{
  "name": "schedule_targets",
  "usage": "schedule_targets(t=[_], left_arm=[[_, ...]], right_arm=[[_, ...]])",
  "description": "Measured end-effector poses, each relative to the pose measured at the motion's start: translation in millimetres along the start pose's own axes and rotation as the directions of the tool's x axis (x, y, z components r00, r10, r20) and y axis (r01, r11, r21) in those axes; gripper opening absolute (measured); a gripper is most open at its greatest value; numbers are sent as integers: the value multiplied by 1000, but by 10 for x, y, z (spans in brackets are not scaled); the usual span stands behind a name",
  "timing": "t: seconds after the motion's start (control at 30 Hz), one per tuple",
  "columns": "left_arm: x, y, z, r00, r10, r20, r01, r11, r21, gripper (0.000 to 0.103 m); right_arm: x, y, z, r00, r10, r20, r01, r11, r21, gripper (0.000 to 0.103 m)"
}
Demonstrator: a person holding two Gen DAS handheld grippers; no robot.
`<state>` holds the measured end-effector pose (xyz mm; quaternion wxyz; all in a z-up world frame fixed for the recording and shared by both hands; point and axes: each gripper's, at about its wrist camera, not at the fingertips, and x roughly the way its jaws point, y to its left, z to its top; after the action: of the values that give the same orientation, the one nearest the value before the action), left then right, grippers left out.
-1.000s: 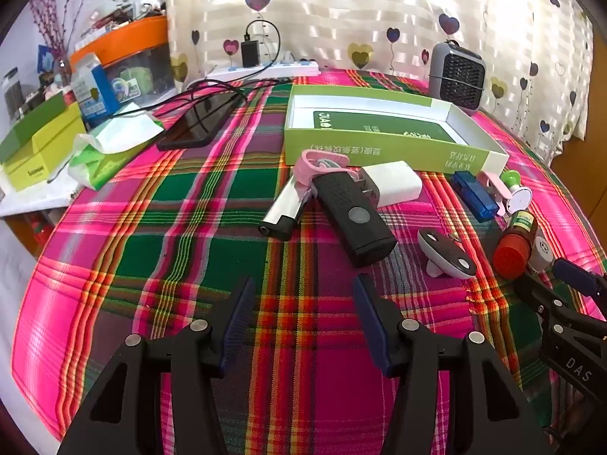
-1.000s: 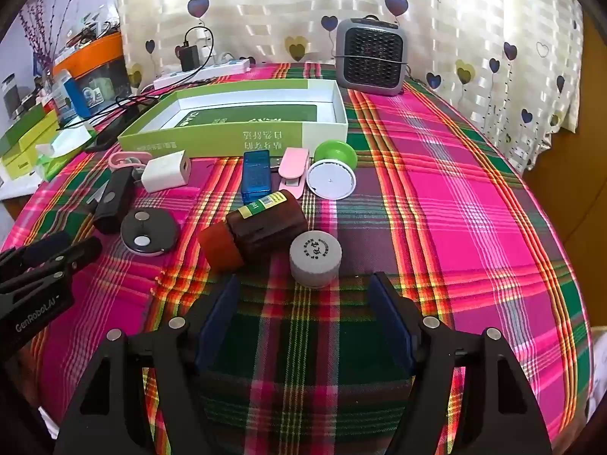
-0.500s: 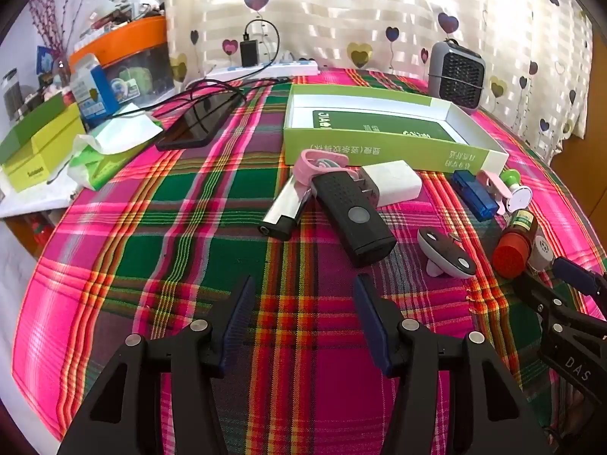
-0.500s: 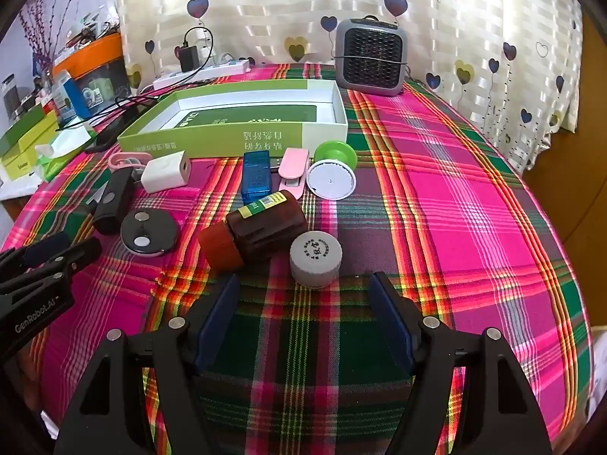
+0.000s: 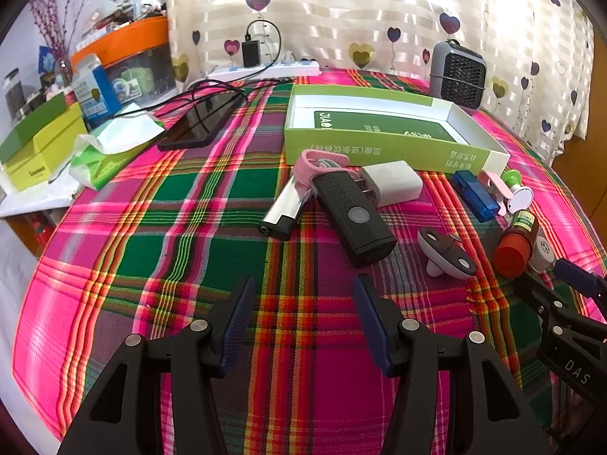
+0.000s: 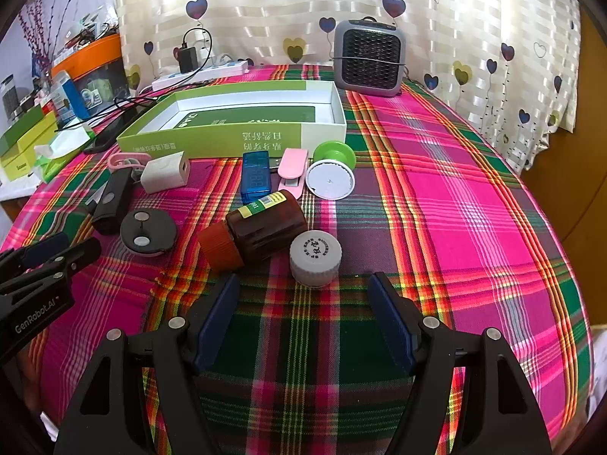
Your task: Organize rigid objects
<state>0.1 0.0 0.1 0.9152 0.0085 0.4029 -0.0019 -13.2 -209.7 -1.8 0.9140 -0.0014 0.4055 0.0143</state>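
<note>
An open green box point(image 5: 383, 129) point(image 6: 242, 121) sits at the back of the plaid table. Small objects lie in front of it: a black device point(image 5: 353, 216), a silver lighter point(image 5: 282, 208), a white charger point(image 5: 394, 185) point(image 6: 165, 172), a blue USB stick point(image 6: 256, 176), a pink clip point(image 6: 292, 170), a brown bottle point(image 6: 258, 227) lying on its side, a grey cap point(image 6: 315, 256), a round dark disc point(image 6: 148, 231). My left gripper point(image 5: 301, 299) is open and empty, short of the black device. My right gripper point(image 6: 303, 295) is open and empty, just before the grey cap.
A grey heater point(image 6: 370, 58) stands at the back right. A phone point(image 5: 197, 125), cables, a power strip point(image 5: 265, 70) and a tissue pack point(image 5: 114, 148) lie at the back left. Boxes and an orange-lidded bin point(image 5: 129, 57) stand beside the table.
</note>
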Motion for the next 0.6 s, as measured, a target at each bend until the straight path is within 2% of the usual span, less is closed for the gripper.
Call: schedule_targets(t=[0.6], left_arm=[[0, -2, -1, 1000, 1, 1, -1, 1000, 1, 53]], right_arm=[[-1, 25, 6, 1000, -2, 4, 2, 1000, 1, 71]])
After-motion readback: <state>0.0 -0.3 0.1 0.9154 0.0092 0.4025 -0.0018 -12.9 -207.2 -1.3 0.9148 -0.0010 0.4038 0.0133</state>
